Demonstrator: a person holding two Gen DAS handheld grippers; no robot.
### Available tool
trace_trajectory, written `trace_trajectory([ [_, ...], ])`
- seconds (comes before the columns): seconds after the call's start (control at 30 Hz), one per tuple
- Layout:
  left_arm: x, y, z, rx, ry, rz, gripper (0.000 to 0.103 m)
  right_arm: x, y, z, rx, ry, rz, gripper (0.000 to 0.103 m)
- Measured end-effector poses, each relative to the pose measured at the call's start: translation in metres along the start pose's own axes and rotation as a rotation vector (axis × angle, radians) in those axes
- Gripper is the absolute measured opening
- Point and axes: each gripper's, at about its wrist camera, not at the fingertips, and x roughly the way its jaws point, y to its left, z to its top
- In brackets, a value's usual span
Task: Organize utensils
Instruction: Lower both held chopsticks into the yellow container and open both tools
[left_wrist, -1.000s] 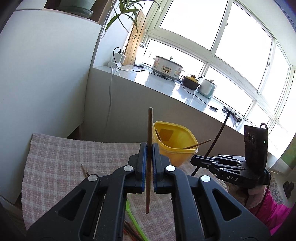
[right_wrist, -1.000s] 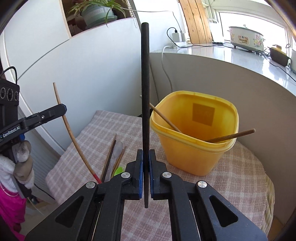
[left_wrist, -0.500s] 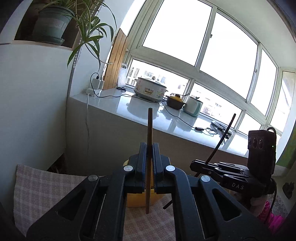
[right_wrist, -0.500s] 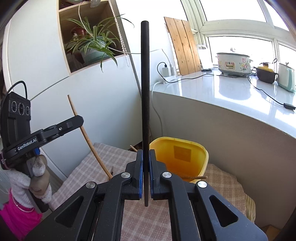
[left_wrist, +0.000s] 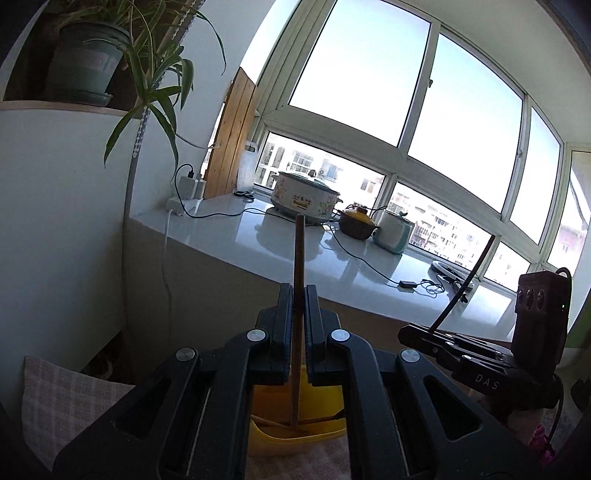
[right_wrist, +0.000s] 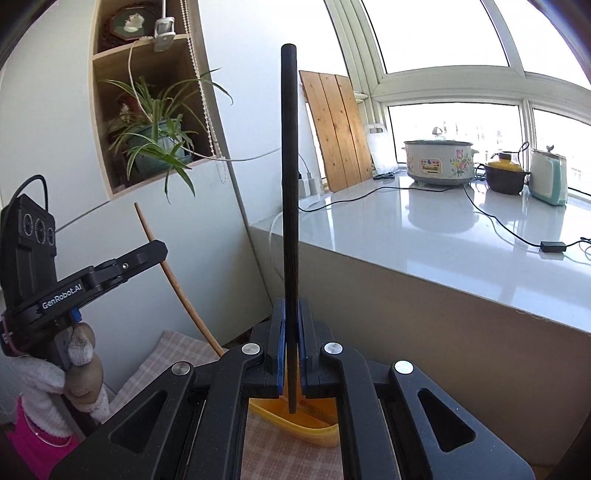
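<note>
Above yellow bin (left_wrist: 295, 439) on checked cloth (left_wrist: 62, 398): brown wooden chopstick (left_wrist: 298, 280) standing upright, long axis vertical, top end pointing up, left gripper (left_wrist: 298, 321) pinching it mid-shaft. Black chopstick (right_wrist: 289, 184) likewise standing vertical, lower tip hanging over bin rim, right gripper (right_wrist: 291, 343) clamping it near bottom. Both grippers tilting slightly downward, side by side, facing white windowsill counter (right_wrist: 443, 236).

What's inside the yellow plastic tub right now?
Inside the yellow plastic tub, one thin brown stick lies across the visible sliver of the interior. The left gripper and right gripper cover the rest.
</note>
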Motion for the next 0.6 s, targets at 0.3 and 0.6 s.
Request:
trace_trajectory([
  [0.3, 0.03, 0.001, -0.02, 0.007, 0.06, 0.011, 0.003, 0.037, -0.025, -0.013, 0.036, 0.073, -0.062, 0.004],
  [0.6, 0.04, -0.005, -0.037, 0.031, 0.105, 0.006, 0.003, 0.055, -0.027, -0.026, 0.022, 0.134, -0.091, 0.004],
])
